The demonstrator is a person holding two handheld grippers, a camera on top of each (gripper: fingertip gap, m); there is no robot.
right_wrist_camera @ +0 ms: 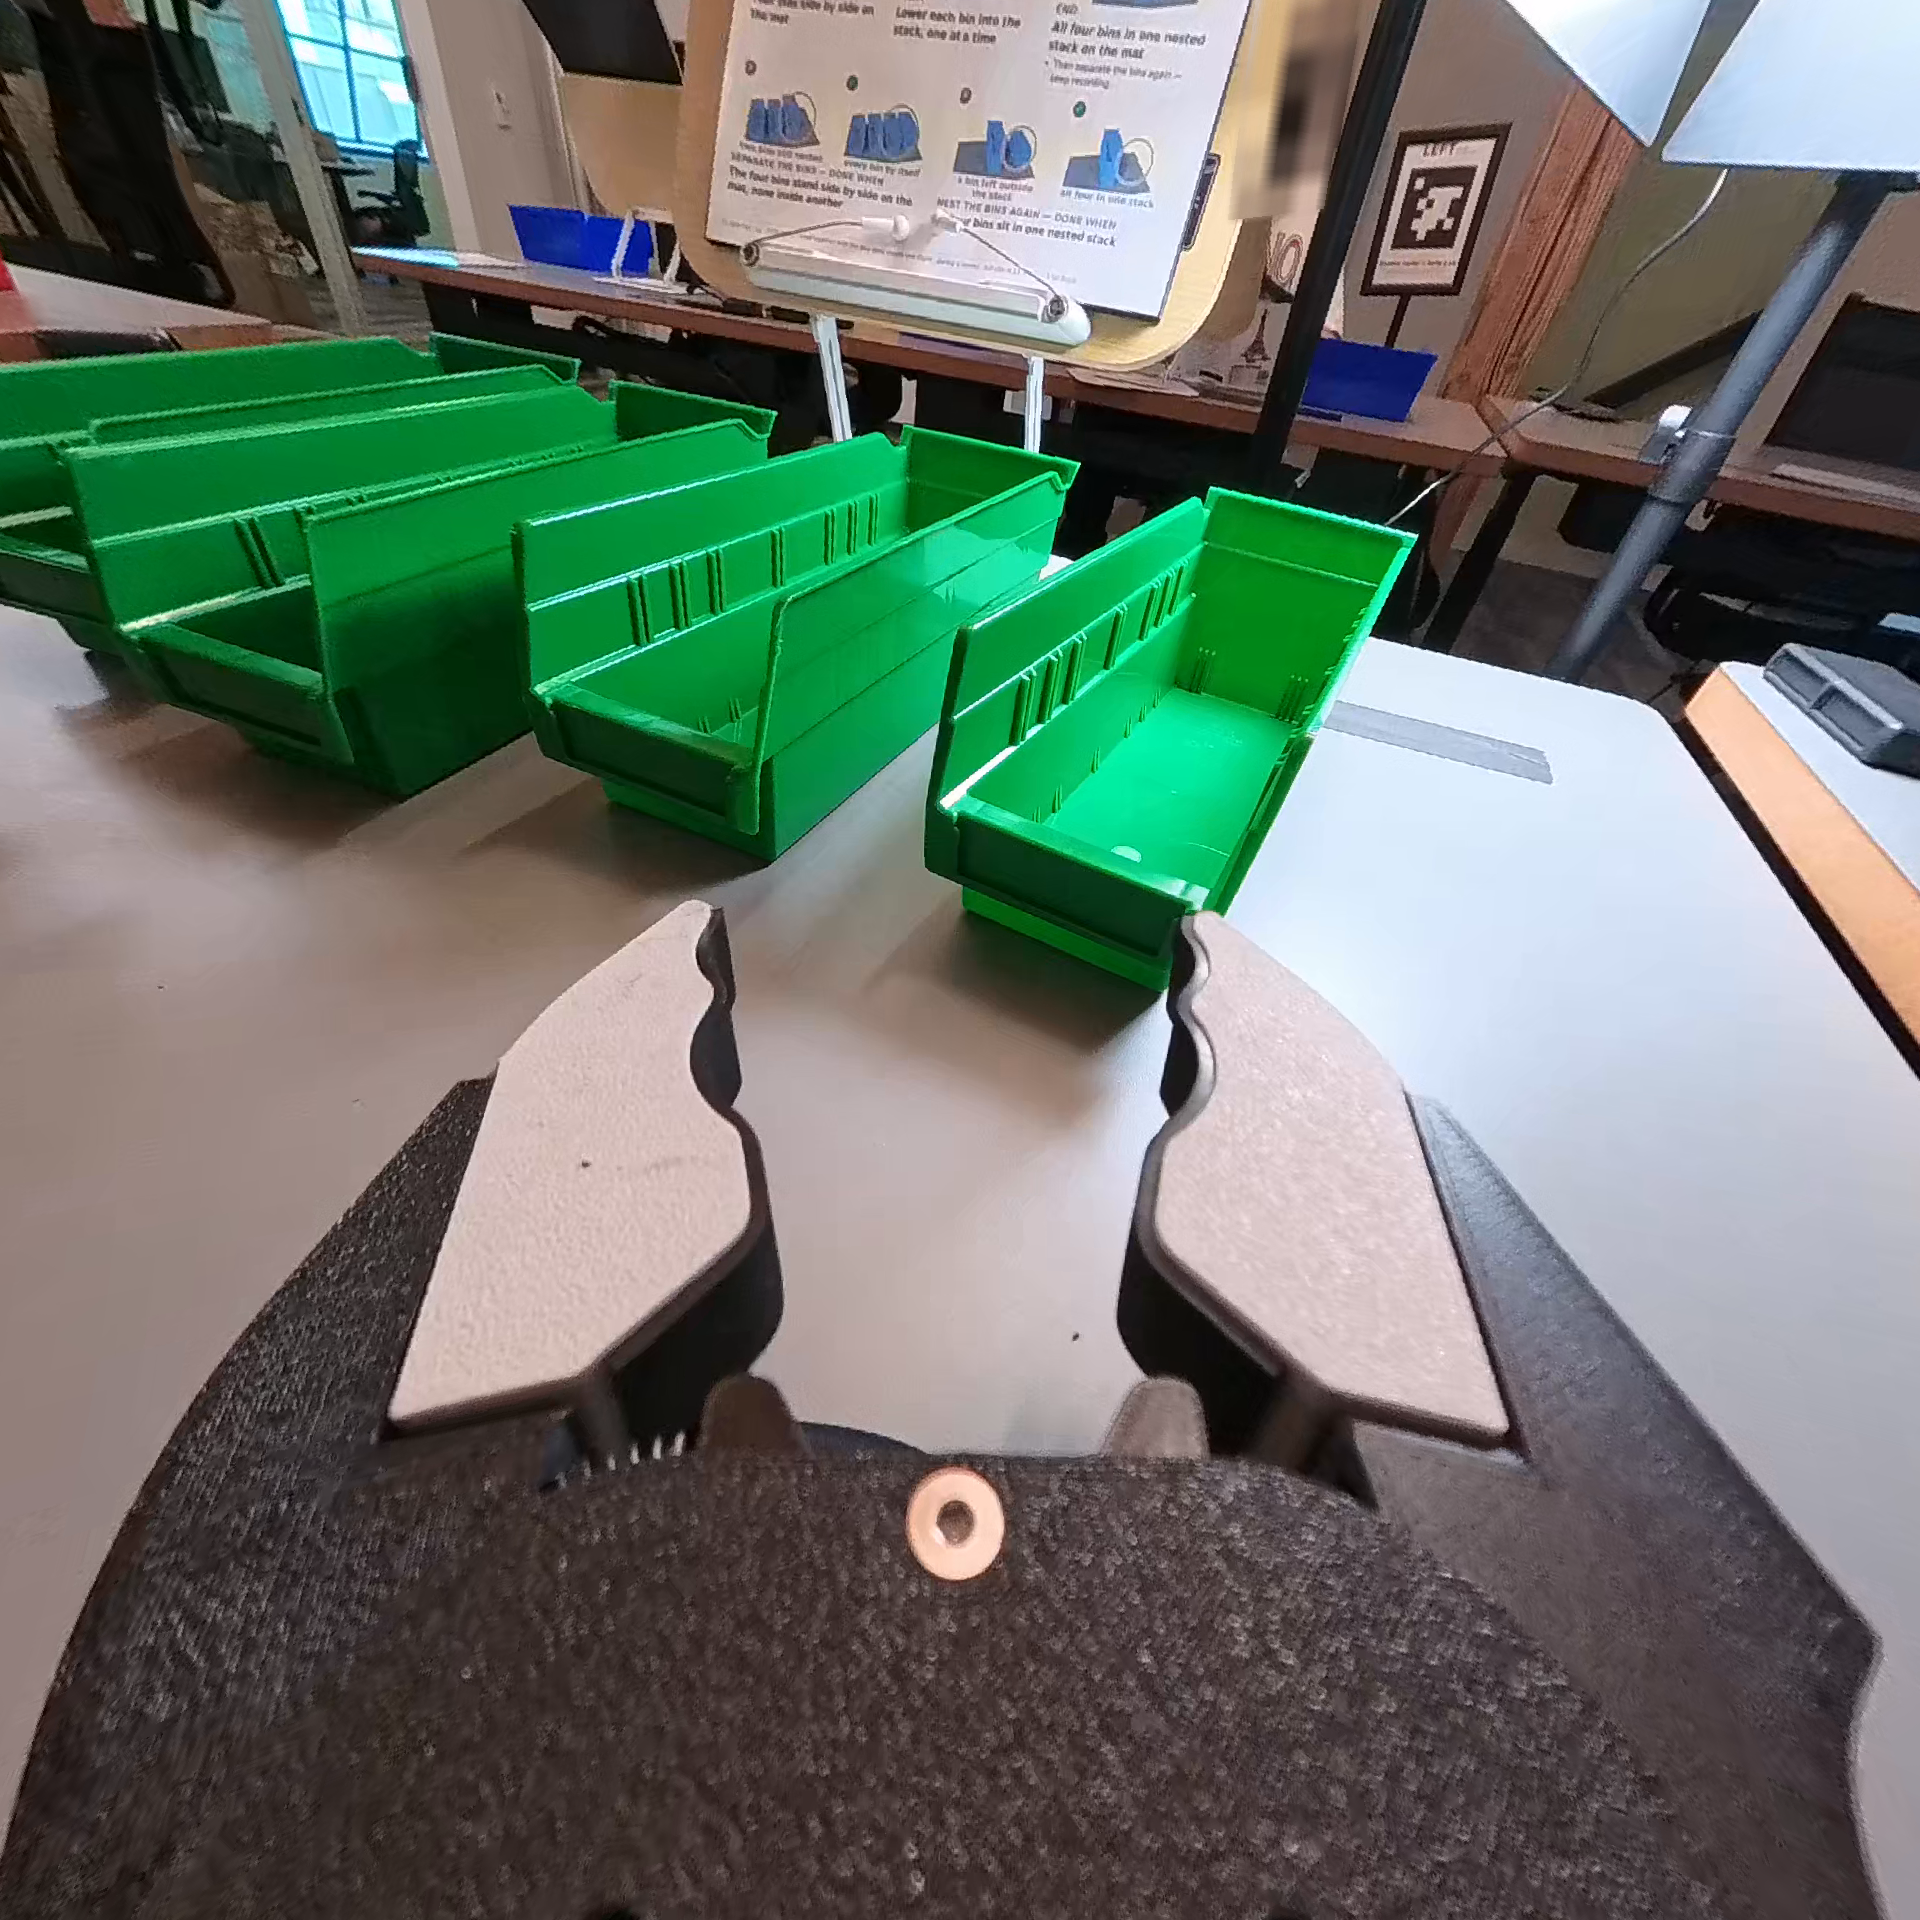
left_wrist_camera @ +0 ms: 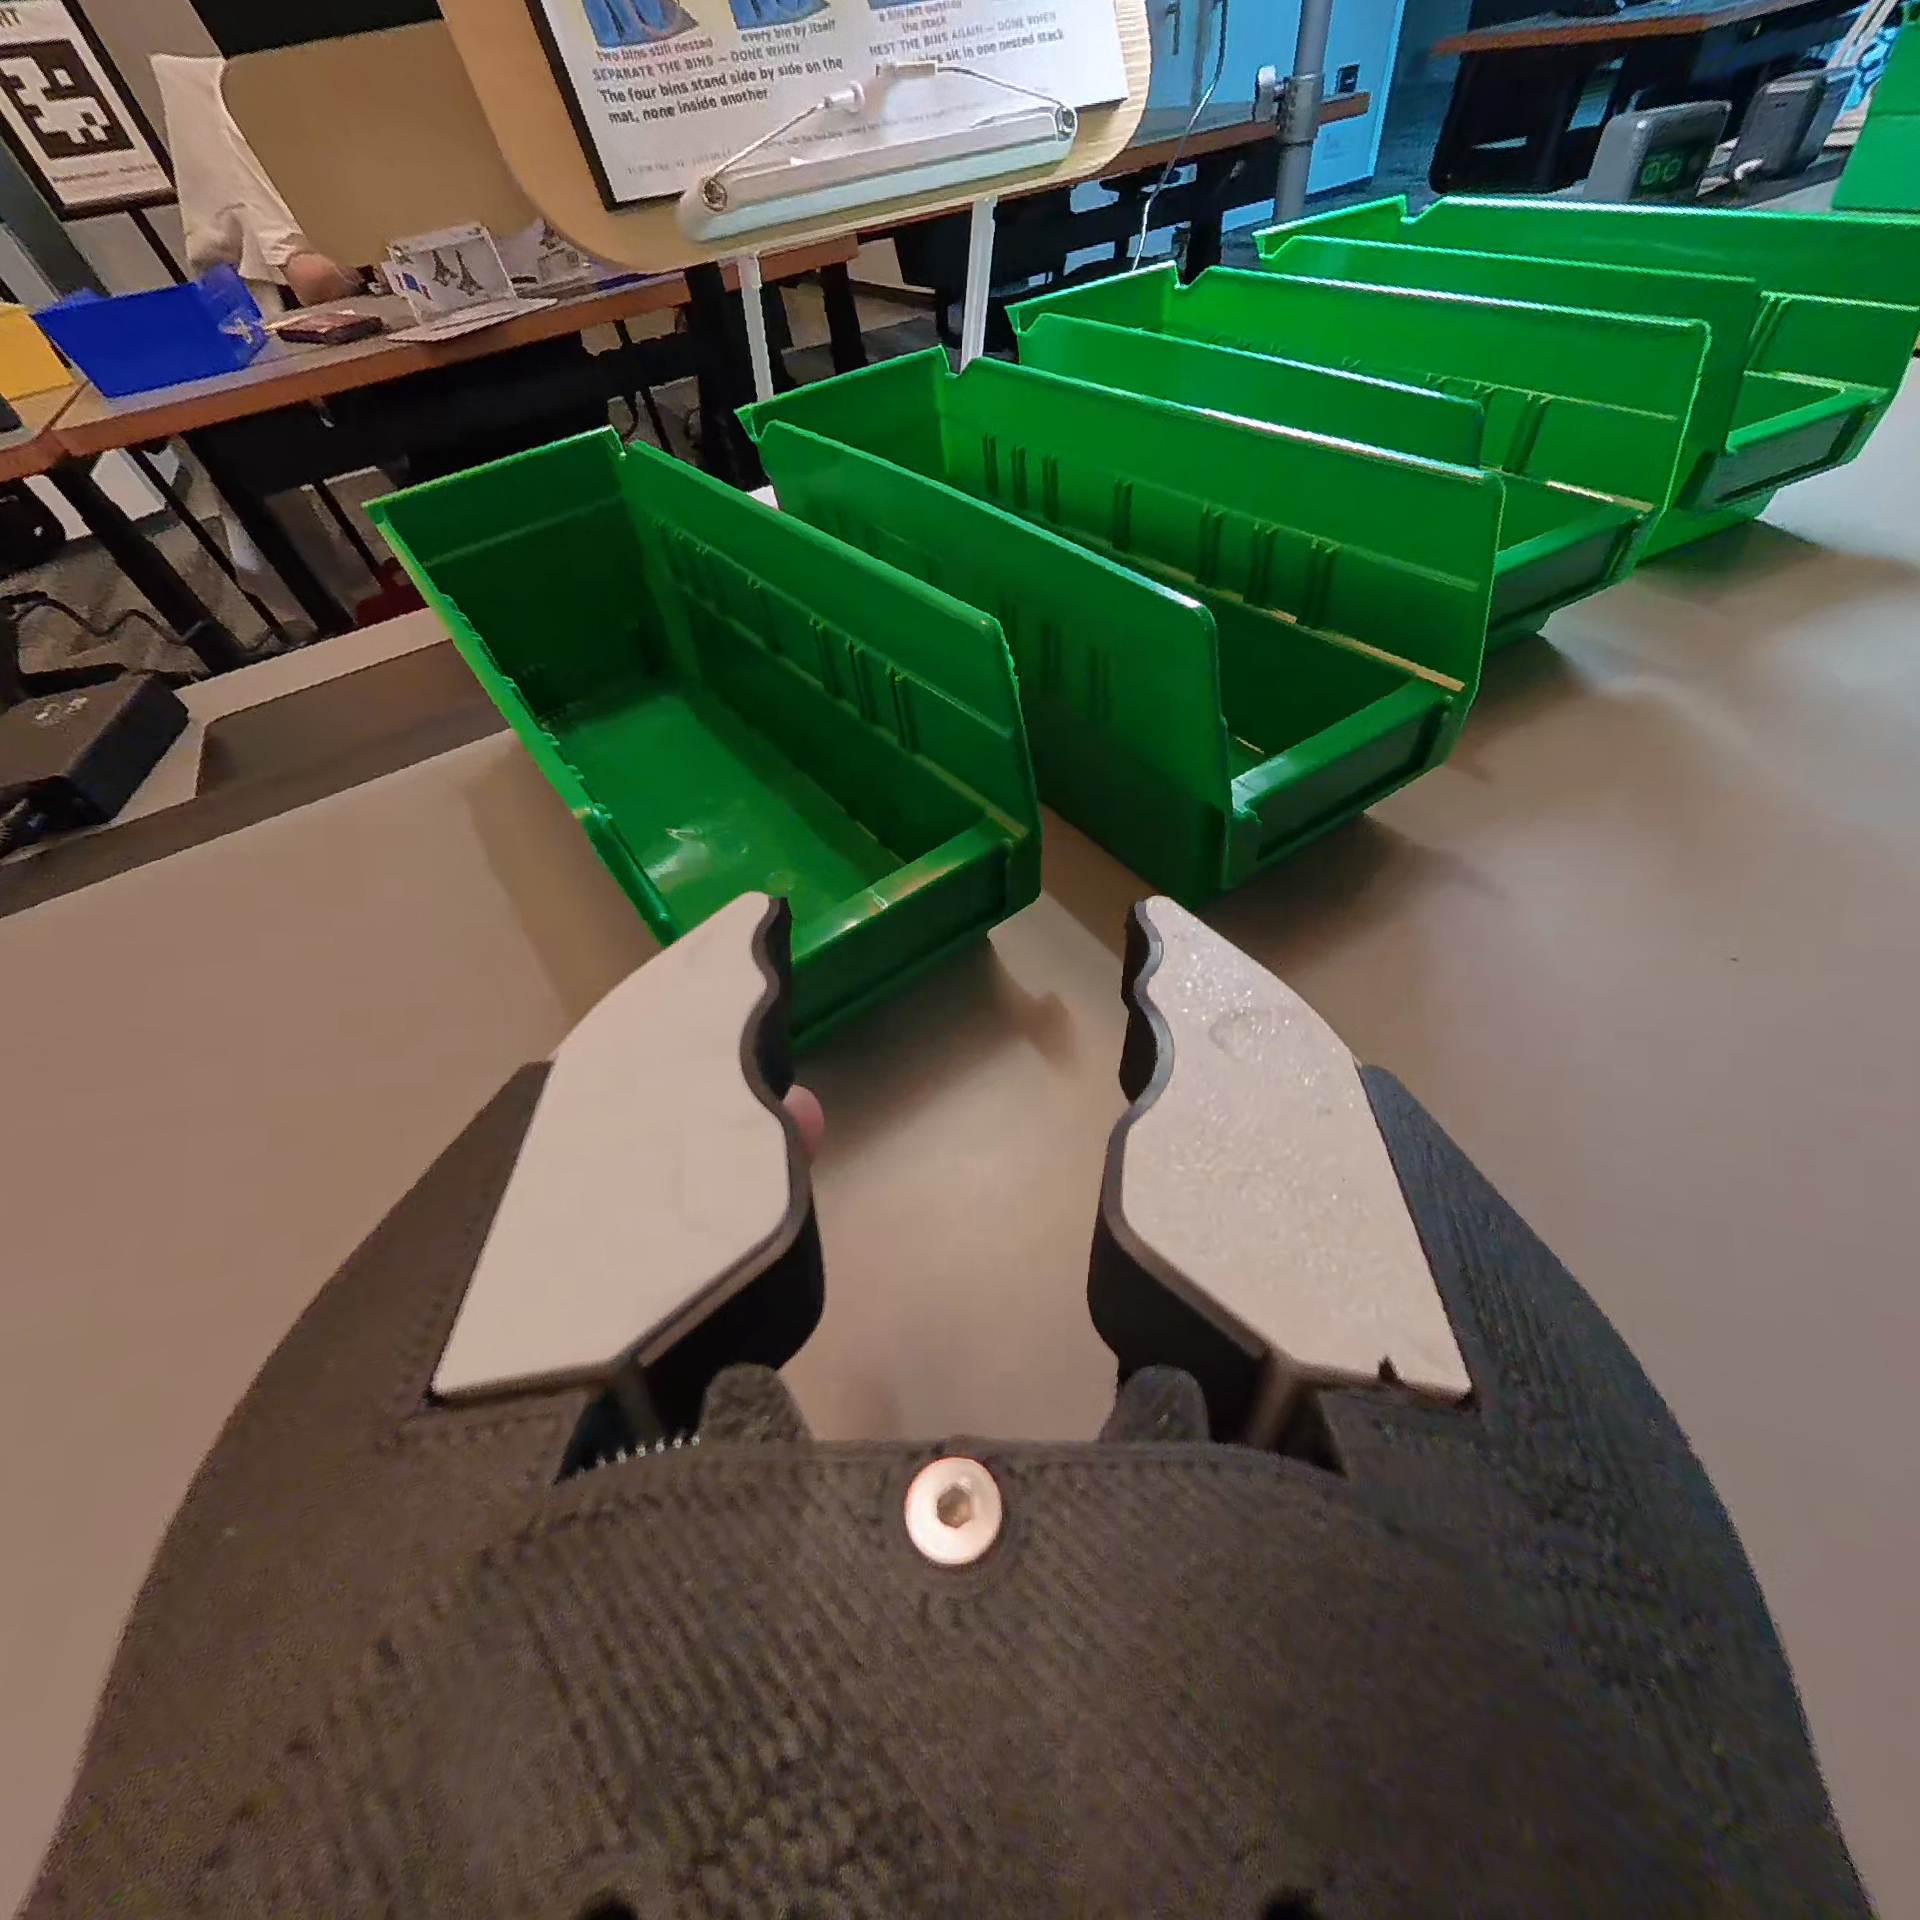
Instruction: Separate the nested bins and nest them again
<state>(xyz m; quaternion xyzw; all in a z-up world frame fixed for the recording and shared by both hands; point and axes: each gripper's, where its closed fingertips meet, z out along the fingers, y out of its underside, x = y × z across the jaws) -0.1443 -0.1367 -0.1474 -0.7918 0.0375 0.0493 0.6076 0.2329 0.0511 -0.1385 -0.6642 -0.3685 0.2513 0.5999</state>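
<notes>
on the counter (left_wrist_camera: 1558, 935): four green bins (left_wrist_camera: 727, 686) stand side by side, none nested, running from frame centre to the upper right in the left view.
left tool (left_wrist_camera: 956, 935): gaping, empty, just short of the nearest bin's front lip.
right tool (right_wrist_camera: 951, 935): spread wide, empty, near the end bin (right_wrist_camera: 1143, 769).
risk: a thin-wall pinch may slip or tilt a bin, jamming it when nesting.
writing: an instruction sheet (right_wrist_camera: 977, 135) on a stand, upper centre; a black-and-white marker sign (right_wrist_camera: 1439, 208), upper right.
</notes>
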